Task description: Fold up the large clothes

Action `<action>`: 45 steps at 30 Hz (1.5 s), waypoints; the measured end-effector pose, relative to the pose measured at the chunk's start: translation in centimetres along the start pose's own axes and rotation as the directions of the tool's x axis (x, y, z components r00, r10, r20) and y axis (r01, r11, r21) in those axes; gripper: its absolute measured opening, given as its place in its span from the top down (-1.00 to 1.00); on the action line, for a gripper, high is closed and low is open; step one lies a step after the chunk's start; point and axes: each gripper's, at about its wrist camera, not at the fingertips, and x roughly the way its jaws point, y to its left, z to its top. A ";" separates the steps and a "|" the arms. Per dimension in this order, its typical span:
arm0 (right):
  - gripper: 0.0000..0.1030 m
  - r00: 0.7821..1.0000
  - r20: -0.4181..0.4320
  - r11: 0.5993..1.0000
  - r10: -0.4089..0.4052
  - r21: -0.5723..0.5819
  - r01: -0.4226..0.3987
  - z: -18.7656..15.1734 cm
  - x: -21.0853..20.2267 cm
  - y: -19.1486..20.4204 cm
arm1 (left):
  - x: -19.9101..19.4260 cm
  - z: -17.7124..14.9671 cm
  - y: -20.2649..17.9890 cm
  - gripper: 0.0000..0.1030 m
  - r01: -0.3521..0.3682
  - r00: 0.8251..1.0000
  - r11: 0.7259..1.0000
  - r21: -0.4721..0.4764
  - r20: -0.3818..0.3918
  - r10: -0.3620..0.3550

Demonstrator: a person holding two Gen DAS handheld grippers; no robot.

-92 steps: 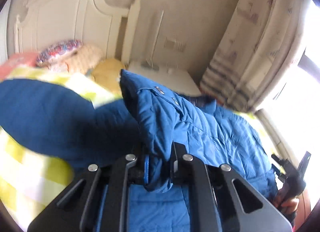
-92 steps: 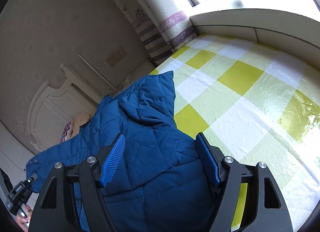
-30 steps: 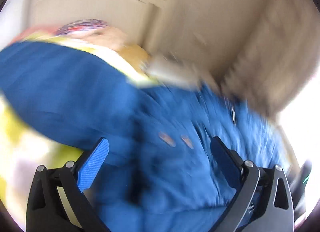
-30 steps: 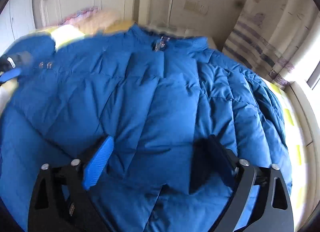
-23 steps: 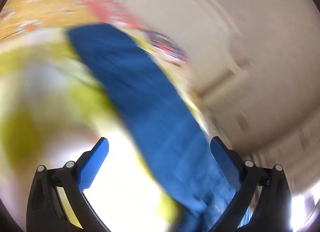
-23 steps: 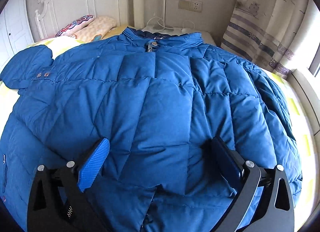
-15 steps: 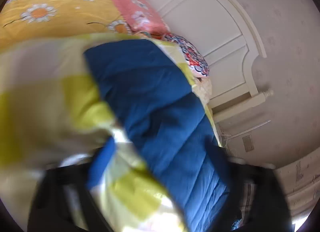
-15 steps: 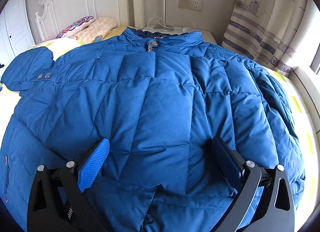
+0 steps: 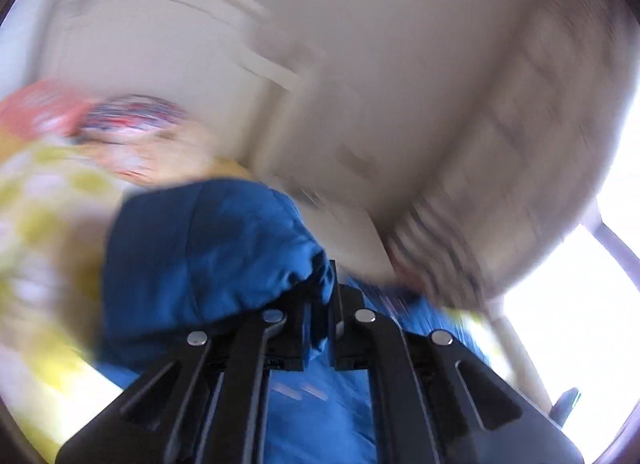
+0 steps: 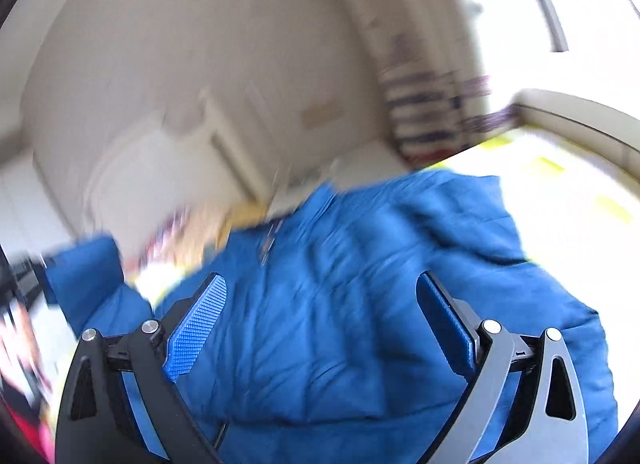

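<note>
A big blue quilted jacket [image 10: 340, 336] lies spread on the bed. In the left wrist view, my left gripper [image 9: 320, 284] is shut on the end of a jacket sleeve [image 9: 208, 248], which bunches up over its left finger. The picture is blurred by motion. In the right wrist view, my right gripper [image 10: 320, 304] hovers over the jacket's body with its blue pads [image 10: 196, 328] wide apart and closing a little. The jacket shows between them, but the pads do not press on it. The lifted sleeve [image 10: 84, 268] shows at the far left.
The bed has a yellow and white checked sheet [image 10: 560, 192]. A white headboard [image 9: 180, 44] and several pillows [image 9: 132, 124] stand at its far end. A striped curtain [image 9: 500, 184] hangs to the right beside a bright window [image 10: 540, 4].
My left gripper has gone from wide open to shut on the sleeve end and swung it up. My right gripper has rolled and shifted over the jacket, staying open.
</note>
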 end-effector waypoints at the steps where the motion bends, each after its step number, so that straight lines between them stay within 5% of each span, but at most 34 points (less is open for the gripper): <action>1: -0.82 0.999 0.031 0.999 -0.025 0.028 0.025 0.2 -0.4 -1.1 | 1.9 -1.8 -2.6 0.86 0.015 0.999 0.999 0.049 -0.047 -0.012; 3: -0.82 0.998 0.029 0.996 -0.053 0.078 0.051 0.3 -0.3 -2.4 | 6.5 -6.5 -7.5 0.78 0.038 0.984 0.989 0.142 -0.175 -0.013; 5: -0.82 0.999 0.013 0.991 -0.046 0.127 0.044 0.5 0.2 -3.5 | 10.7 -10.7 -10.6 0.36 0.064 0.942 0.979 0.195 -0.334 0.004; 6: -0.82 0.999 0.005 0.990 -0.050 0.133 0.049 0.5 0.3 -3.8 | 12.6 -13.1 -12.0 -0.19 0.070 0.914 0.967 0.246 -0.404 0.037; 7: -0.82 0.999 -0.002 0.990 -0.052 0.134 0.052 0.5 0.5 -3.8 | 12.9 -14.7 -13.3 -0.60 0.066 0.917 0.947 0.316 -0.393 0.067; 9: -0.82 0.998 -0.021 0.991 -0.054 0.124 0.057 0.6 1.0 -3.7 | 12.6 -16.8 -15.6 -0.88 0.050 0.928 0.869 0.492 -0.345 0.141; 12: -0.82 0.998 -0.038 0.993 -0.055 0.102 0.058 0.5 1.5 -3.3 | 10.6 -17.0 -16.9 -0.88 0.008 0.936 0.776 0.630 -0.278 0.215; 14: -0.82 0.998 -0.043 0.994 -0.053 0.096 0.056 0.3 1.4 -3.2 | 8.0 -16.0 -16.7 -0.88 -0.054 0.958 0.750 0.659 -0.178 0.225; 16: -0.82 0.998 -0.043 0.994 -0.050 0.099 0.054 0.0 0.9 -3.2 | 4.4 -13.7 -14.7 -0.91 -0.103 0.978 0.790 0.605 -0.082 0.190; 17: -0.82 0.998 -0.043 0.993 -0.053 0.102 0.057 -0.1 0.9 -3.2 | 2.3 -12.5 -12.8 -0.94 -0.131 0.982 0.835 0.535 -0.046 0.184; 19: -0.82 0.997 -0.047 0.993 -0.056 0.102 0.060 -0.2 0.9 -3.2 | 0.0 -10.7 -8.8 -0.95 -0.197 0.976 0.910 0.365 -0.015 0.217; 21: -0.82 0.997 -0.049 0.993 -0.063 0.092 0.067 -0.3 1.0 -3.1 | -2.0 -9.7 -3.7 -0.94 -0.261 0.963 0.954 0.150 -0.028 0.268; 24: -0.82 0.996 -0.060 0.995 -0.069 0.070 0.073 -0.3 1.4 -2.7 | -3.7 -9.9 4.1 -0.77 -0.259 0.963 0.951 -0.169 -0.117 0.242; 25: -0.82 0.996 -0.063 0.995 -0.068 0.064 0.072 -0.4 1.5 -2.6 | -3.7 -10.1 5.3 -0.65 -0.262 0.961 0.943 -0.204 -0.147 0.235; 29: -0.82 0.996 -0.076 0.998 -0.051 0.039 0.055 -0.5 1.9 -2.2 | -2.1 -10.5 4.8 -0.61 -0.314 0.936 0.944 -0.099 -0.198 0.291; 35: -0.82 0.996 -0.084 0.999 -0.036 -0.012 0.036 -0.6 2.2 -1.4 | 2.3 -12.0 2.9 -0.67 -0.463 0.848 0.880 0.103 -0.236 0.474; 39: -0.76 0.987 -0.156 0.990 -0.048 -0.135 0.027 -1.0 3.2 1.2 | 2.3 -12.7 3.9 -0.82 -0.472 0.847 0.879 0.065 -0.242 0.473; 42: -0.76 0.981 -0.187 0.910 -0.044 -0.412 -0.038 -2.5 3.6 7.9 | 2.8 -12.8 4.7 -0.89 -0.467 0.846 0.883 0.043 -0.268 0.461; 45: -0.73 0.972 -0.233 0.773 -0.036 -0.623 -0.120 -4.4 4.6 15.0 | 2.8 -13.5 5.0 -0.91 -0.460 0.851 0.888 0.025 -0.274 0.448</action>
